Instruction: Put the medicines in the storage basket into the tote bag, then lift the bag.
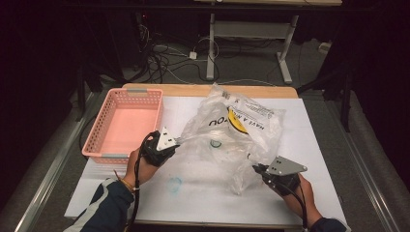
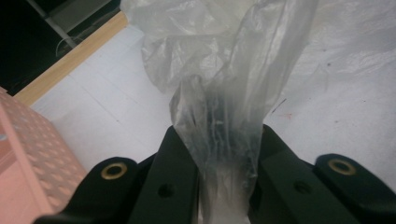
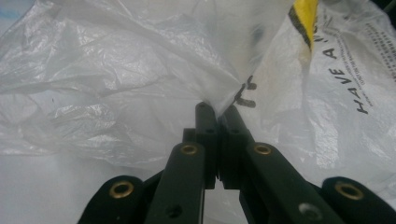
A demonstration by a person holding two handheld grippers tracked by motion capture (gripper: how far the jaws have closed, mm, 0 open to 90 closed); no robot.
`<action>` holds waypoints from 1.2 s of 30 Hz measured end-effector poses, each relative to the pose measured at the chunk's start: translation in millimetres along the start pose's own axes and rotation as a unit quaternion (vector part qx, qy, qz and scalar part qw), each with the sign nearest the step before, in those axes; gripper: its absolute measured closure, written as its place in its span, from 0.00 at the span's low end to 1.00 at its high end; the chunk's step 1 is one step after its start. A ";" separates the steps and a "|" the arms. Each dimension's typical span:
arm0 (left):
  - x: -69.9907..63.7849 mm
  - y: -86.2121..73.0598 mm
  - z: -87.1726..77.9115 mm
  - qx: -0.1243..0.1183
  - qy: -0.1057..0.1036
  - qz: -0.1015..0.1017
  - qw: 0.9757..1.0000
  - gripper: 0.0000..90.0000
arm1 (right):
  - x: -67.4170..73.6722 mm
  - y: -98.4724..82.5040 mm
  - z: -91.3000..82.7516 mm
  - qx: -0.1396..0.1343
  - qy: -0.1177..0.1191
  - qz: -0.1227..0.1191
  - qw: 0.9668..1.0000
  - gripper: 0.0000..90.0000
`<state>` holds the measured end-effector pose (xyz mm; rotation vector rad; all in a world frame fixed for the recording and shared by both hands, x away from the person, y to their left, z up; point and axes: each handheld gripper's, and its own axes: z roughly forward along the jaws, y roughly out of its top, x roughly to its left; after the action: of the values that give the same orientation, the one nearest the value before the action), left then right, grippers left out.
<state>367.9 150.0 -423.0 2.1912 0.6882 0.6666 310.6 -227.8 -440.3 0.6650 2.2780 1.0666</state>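
A crumpled clear plastic bag [image 1: 232, 128] with black lettering and a yellow mark lies spread over the middle of the white table top [image 1: 203, 198]. My left gripper [image 1: 181, 141] is at the bag's left edge. In the left gripper view my left gripper [image 2: 218, 133] is shut on a bunched strip of the bag [image 2: 224, 88]. My right gripper [image 1: 255, 167] is at the bag's near right corner. In the right gripper view my right gripper [image 3: 218, 108] has its jaws pressed together on a fold of the bag [image 3: 116, 79].
A pink perforated basket [image 1: 99, 126] stands at the table's left side, close to my left hand, and its wall [image 2: 23, 154] appears in the left gripper view. A faint blue ring mark [image 1: 174, 184] is on the table. Desk legs and cables lie beyond the far edge.
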 end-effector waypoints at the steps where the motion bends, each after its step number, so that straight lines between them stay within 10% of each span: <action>1: 0.6 0.1 -0.9 -0.001 0.001 -0.001 1.000 0.97 | -0.6 1.5 -2.2 -0.005 -0.003 0.003 1.000 1.00; 22: 18.5 -9.2 -32.4 -0.028 0.028 -0.037 0.999 0.97 | -25.0 26.6 -18.2 -0.075 -0.024 0.009 0.997 1.00; 36: 33.8 12.8 -55.8 -0.077 0.051 -0.035 0.995 0.97 | -42.2 67.8 -36.7 -0.144 -0.059 -0.013 0.988 1.00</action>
<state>360.1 191.4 -371.6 1.9932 0.7380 0.7732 331.9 -235.6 -355.4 0.5609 1.9748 1.2770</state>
